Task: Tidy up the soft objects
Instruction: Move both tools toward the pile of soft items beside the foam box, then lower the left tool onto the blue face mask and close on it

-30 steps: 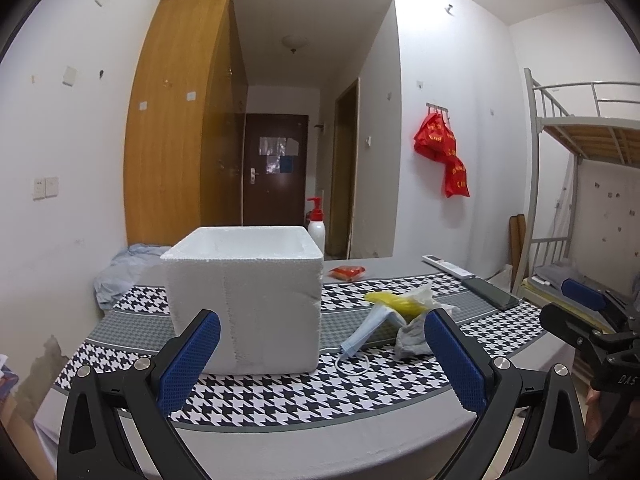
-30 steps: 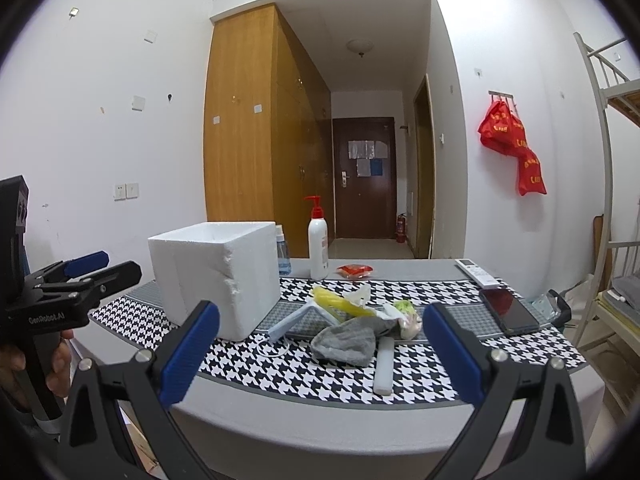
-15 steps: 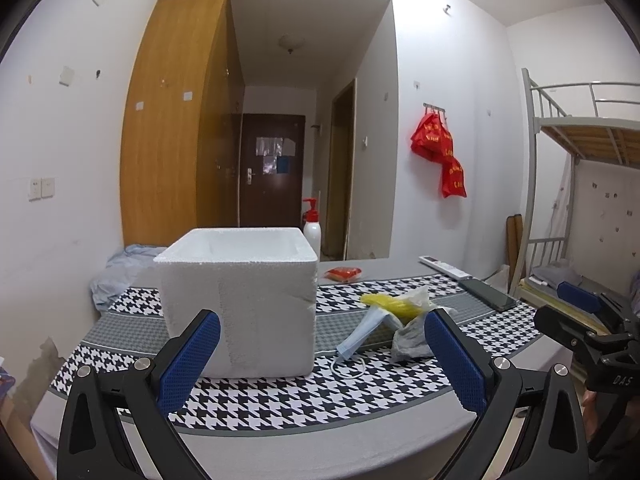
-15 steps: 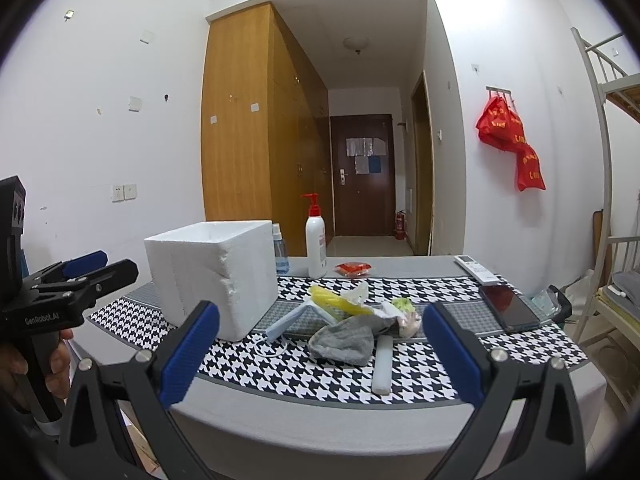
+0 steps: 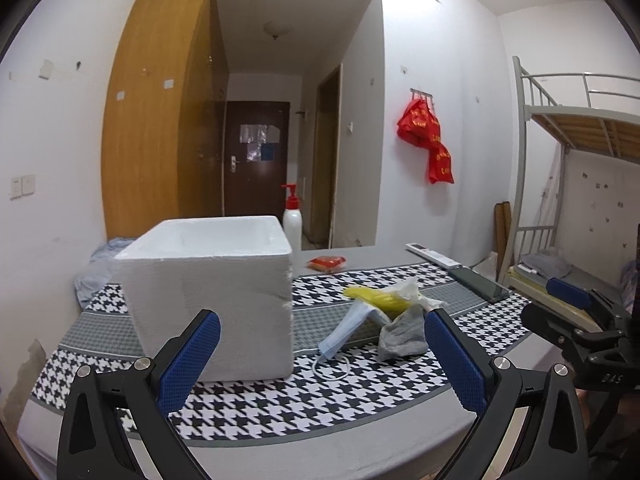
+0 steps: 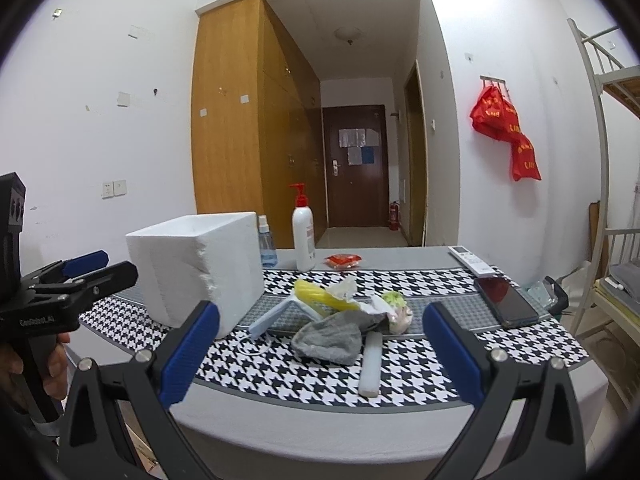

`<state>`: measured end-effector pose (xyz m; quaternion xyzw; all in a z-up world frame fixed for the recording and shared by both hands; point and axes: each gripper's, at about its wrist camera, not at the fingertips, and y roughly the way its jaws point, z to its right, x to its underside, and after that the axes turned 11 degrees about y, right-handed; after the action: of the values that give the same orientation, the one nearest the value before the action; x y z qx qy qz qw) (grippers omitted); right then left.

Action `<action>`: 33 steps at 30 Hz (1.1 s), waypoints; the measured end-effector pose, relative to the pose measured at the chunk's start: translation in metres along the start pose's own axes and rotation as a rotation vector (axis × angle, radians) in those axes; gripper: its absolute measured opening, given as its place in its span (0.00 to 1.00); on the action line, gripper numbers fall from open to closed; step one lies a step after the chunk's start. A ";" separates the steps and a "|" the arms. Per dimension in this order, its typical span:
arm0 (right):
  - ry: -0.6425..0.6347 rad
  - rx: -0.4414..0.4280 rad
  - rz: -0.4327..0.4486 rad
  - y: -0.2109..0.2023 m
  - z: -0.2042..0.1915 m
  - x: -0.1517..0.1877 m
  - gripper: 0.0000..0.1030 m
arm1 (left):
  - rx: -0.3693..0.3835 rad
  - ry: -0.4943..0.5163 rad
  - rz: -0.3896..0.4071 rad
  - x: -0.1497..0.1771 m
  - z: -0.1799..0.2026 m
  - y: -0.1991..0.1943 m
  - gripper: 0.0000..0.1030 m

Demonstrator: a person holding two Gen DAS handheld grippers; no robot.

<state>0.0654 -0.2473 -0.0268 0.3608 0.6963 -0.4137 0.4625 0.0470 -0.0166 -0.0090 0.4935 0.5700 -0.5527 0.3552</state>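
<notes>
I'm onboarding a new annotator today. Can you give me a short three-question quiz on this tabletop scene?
1. True or false: the left claw is shut on the grey sock.
2. Which lies nearest the foam box? A phone B face mask C remote
3. What colour is the pump bottle's top?

Key: 1 false, both claws are open; 2 B; 3 red.

White foam box (image 5: 208, 300), black-and-white houndstooth cloth (image 5: 280, 400), yellow item (image 6: 316, 294), grey rag (image 6: 328, 342), pale-blue mask (image 5: 344, 332), blue gripper pads (image 6: 188, 356).
</notes>
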 end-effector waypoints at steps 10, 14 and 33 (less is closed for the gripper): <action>0.017 0.038 -0.053 0.024 0.018 0.001 1.00 | 0.064 0.042 -0.052 -0.003 0.015 0.034 0.99; 0.013 0.065 -0.079 0.034 0.026 0.004 1.00 | 0.078 0.059 -0.078 -0.001 0.021 0.048 0.99; 0.042 0.090 -0.165 0.070 0.056 0.012 1.00 | 0.092 0.120 -0.169 0.004 0.043 0.108 0.99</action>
<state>0.1425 -0.2688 -0.0682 0.3312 0.7140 -0.4736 0.3954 0.1428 -0.0684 -0.0483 0.4916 0.6041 -0.5756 0.2493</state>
